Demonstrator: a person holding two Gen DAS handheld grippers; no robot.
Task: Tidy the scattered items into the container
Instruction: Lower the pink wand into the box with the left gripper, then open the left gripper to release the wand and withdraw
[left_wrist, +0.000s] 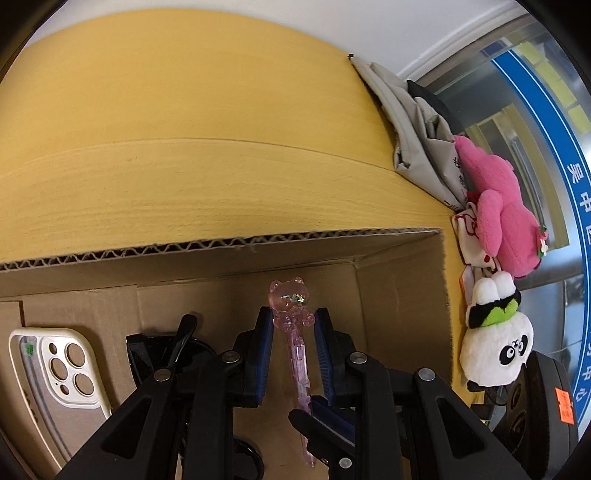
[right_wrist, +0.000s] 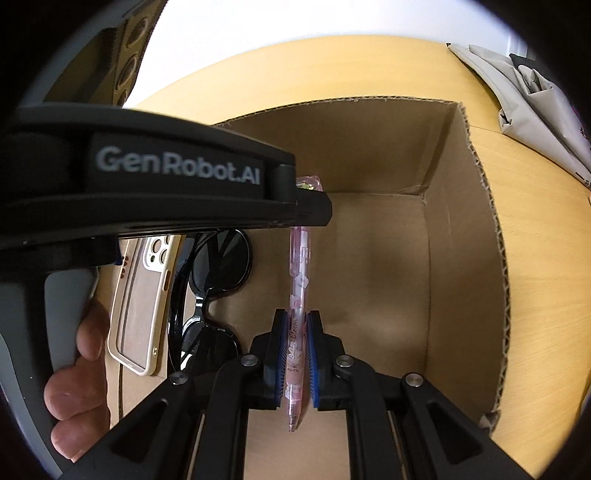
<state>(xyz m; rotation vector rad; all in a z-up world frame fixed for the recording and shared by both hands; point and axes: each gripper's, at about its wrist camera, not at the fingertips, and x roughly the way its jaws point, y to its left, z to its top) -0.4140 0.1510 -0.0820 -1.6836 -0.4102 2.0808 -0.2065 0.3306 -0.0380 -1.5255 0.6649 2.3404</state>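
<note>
A pink translucent pen (left_wrist: 295, 350) with a bear-shaped top hangs inside the open cardboard box (left_wrist: 399, 295). My right gripper (right_wrist: 295, 321) is shut on the pen (right_wrist: 297, 295) near its lower half. My left gripper (left_wrist: 293, 317) is open, its blue pads either side of the bear top without touching. The right gripper's finger (left_wrist: 325, 413) shows low in the left wrist view. A cream phone case (left_wrist: 66, 369) and black sunglasses (right_wrist: 214, 280) lie on the box floor to the left. The left gripper's body (right_wrist: 166, 184) hides the pen's top in the right wrist view.
The box (right_wrist: 480, 221) stands on a yellow wooden table (left_wrist: 184, 129). A grey bag (left_wrist: 417, 122), a pink plush (left_wrist: 502, 214) and a panda plush (left_wrist: 495, 347) lie along the table's right edge. A hand (right_wrist: 81, 369) holds the left gripper.
</note>
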